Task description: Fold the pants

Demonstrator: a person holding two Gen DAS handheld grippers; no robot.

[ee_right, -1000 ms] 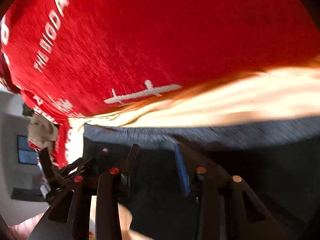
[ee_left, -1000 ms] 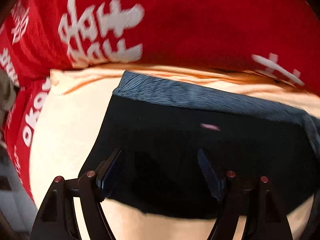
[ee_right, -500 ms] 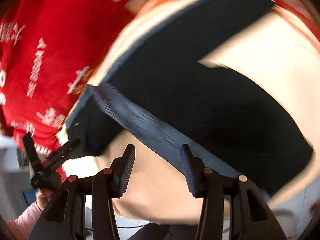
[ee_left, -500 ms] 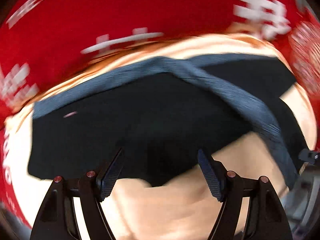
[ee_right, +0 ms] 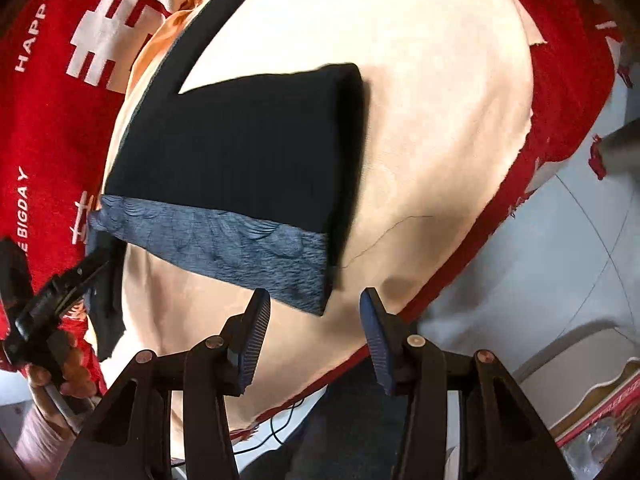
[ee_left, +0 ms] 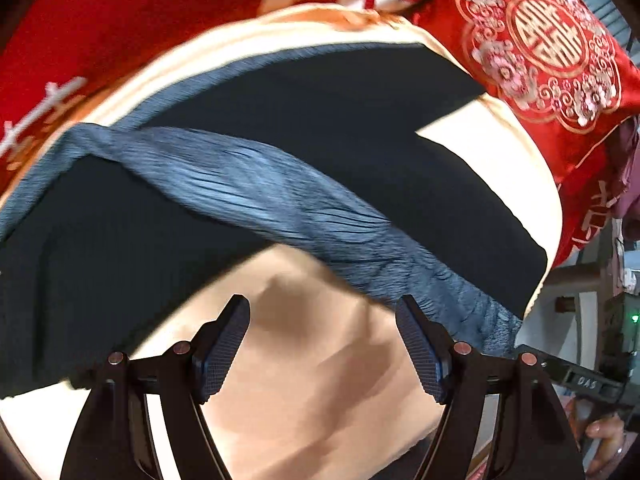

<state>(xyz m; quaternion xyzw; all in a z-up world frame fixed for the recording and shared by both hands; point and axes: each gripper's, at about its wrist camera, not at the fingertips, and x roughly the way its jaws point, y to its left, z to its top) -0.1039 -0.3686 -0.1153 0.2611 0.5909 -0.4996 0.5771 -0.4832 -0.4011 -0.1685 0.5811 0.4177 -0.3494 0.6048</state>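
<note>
Black pants with a grey-blue waistband lie folded on a peach cloth. In the left wrist view the pants spread across the cloth with the waistband running diagonally over them. My left gripper is open and empty, just short of the waistband, above bare cloth. My right gripper is open and empty, just below the waistband's corner. The left gripper also shows at the left edge of the right wrist view, at the waistband's far end.
A red cloth with white lettering lies under the peach cloth. A red embroidered cushion sits at the far right. White floor tiles and a cardboard box lie beyond the table edge.
Both grippers have pulled back from the pants and now sit above bare peach cloth. The waistband half now lies folded over the legs.
</note>
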